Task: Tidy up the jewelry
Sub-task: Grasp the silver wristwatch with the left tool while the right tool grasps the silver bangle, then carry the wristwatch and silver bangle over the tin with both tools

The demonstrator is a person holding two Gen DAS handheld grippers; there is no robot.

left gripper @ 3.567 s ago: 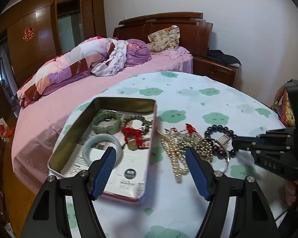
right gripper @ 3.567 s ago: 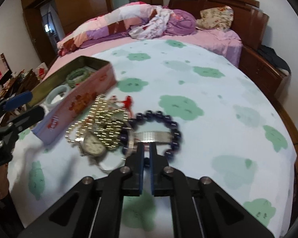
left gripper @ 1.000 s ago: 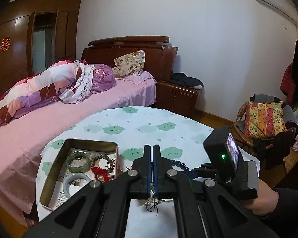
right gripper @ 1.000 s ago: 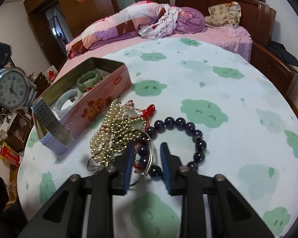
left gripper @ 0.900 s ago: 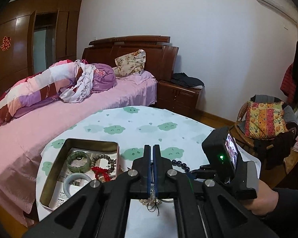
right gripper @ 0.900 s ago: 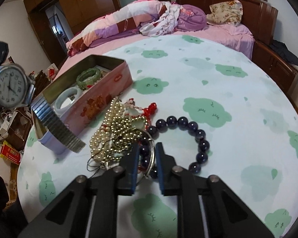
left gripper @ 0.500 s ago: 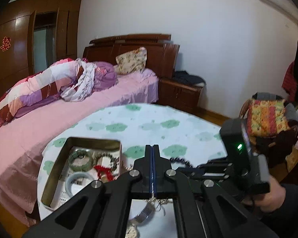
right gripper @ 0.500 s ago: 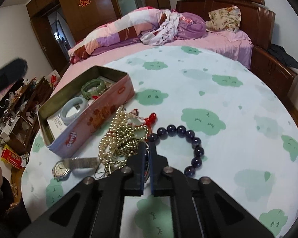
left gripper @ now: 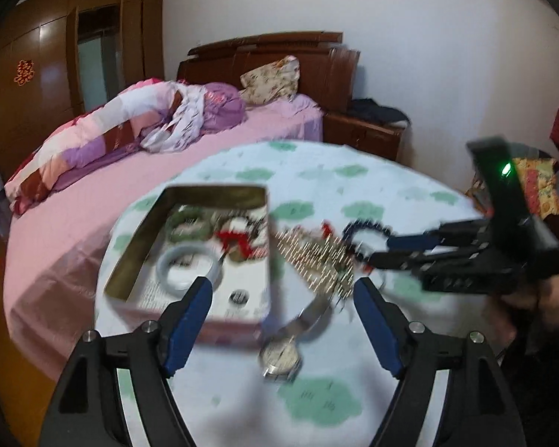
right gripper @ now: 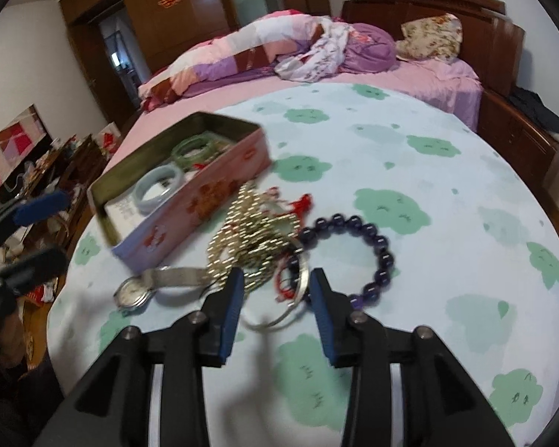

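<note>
Left wrist view, L to R: tin (left gripper: 190,257) at centre-left holds bangles, so it's the sorting spot. Watch (left gripper: 281,358) lies on the bench (left gripper: 391,193) just below the tin, between the left tongs (left gripper: 283,294), whose jaws have just been opening: wide apart, empty. Pearl tangle (right gripper: 249,238) mid-frame. Right tongs (right gripper: 272,287) have just been opening too, apart astride a silver bangle (right gripper: 279,298), no grip, likely the next pick.

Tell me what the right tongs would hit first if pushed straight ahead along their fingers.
Most likely the silver bangle lying between the open right tongs, with the red cord and gold bead necklace just beyond; depth is uncertain.
</note>
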